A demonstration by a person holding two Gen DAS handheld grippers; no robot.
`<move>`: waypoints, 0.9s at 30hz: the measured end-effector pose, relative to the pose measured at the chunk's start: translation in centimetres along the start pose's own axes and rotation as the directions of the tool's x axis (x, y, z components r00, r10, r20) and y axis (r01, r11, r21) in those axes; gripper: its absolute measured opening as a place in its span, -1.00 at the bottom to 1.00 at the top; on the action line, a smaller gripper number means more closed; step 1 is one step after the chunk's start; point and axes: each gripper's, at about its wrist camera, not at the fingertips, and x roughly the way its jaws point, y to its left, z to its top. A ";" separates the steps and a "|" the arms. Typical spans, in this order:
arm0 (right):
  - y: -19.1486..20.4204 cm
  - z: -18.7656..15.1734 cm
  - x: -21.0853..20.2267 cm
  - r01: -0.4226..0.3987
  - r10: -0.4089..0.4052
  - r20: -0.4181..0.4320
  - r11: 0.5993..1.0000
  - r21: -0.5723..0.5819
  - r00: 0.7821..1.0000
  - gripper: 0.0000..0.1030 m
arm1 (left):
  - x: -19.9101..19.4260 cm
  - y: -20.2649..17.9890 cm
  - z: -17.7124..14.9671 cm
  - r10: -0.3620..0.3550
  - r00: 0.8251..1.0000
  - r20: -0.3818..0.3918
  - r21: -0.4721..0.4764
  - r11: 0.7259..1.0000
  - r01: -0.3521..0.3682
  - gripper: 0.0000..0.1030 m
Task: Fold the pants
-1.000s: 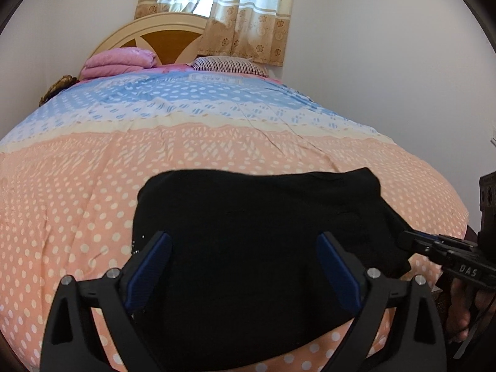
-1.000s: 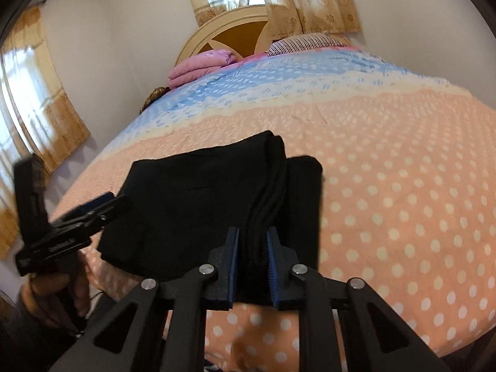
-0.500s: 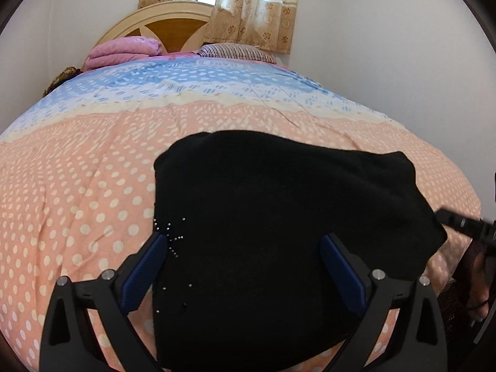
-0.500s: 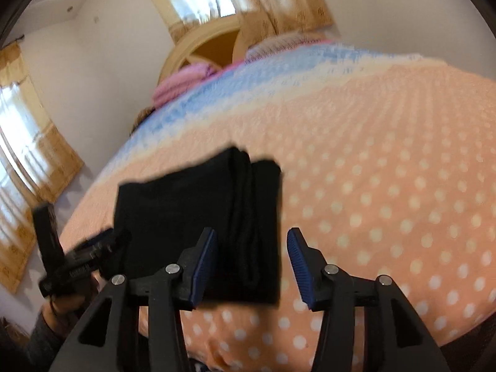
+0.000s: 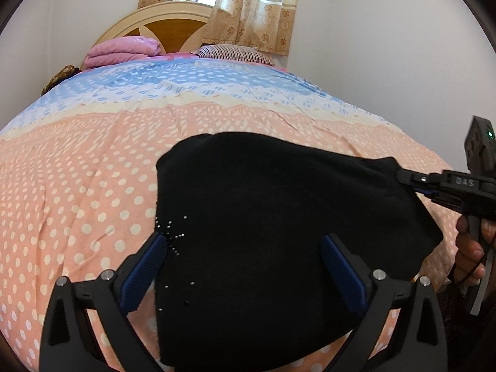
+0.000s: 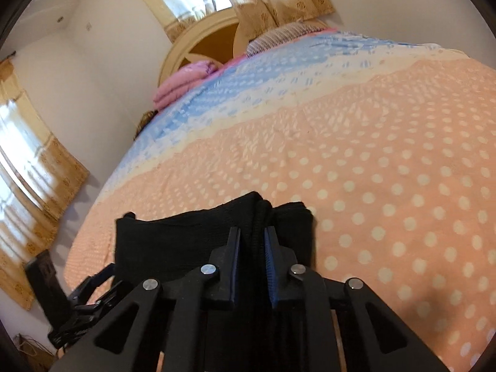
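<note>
Black folded pants point(image 5: 263, 217) lie near the front edge of the dotted peach bed cover point(image 5: 77, 186). My left gripper point(image 5: 245, 260) hovers open over their near part, its blue pads wide apart and pressing nothing. My right gripper point(image 5: 403, 179) comes in from the right, its jaws closing on the pants' right corner. In the right wrist view its pads point(image 6: 269, 254) pinch a thick ridge of the pants point(image 6: 173, 238) between them, with the right gripper point(image 6: 252, 248) pointing down at the bed. The left gripper point(image 6: 90, 291) shows at the lower left edge of that view.
A folded pink blanket point(image 5: 122, 51) and a striped pillow point(image 5: 235, 53) lie at the wooden headboard point(image 5: 173, 28) under a curtained window. A person's hand point(image 5: 471, 248) holds the right gripper at the bed's right edge. The wall stands close on the right.
My right gripper let go of the pants' edge, opened wide, then shut on the thick fold again. The pants now sit nearer and larger under the left gripper, which stayed open.
</note>
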 end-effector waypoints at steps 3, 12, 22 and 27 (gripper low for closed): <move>-0.4 -0.3 -0.9 0.031 -0.031 0.014 1.000 -0.003 0.999 -0.74 | 0.2 0.0 -0.1 -0.004 1.000 -0.003 -0.002 1.000 0.004 1.00; -1.3 -0.8 0.0 0.093 -0.093 0.003 0.996 -0.014 0.996 -0.72 | 0.6 0.1 -0.3 -0.007 1.000 -0.026 0.006 1.000 0.007 1.00; 3.6 -4.9 -5.8 0.033 -0.024 0.039 0.968 -0.247 0.999 -0.53 | 0.5 0.2 -0.4 -0.012 1.000 -0.027 -0.004 1.000 0.012 1.00; 2.0 -7.1 -3.7 0.054 -0.070 -0.049 0.961 -0.271 0.996 -0.54 | 0.4 0.2 -0.4 -0.013 0.999 -0.030 0.001 1.000 0.013 1.00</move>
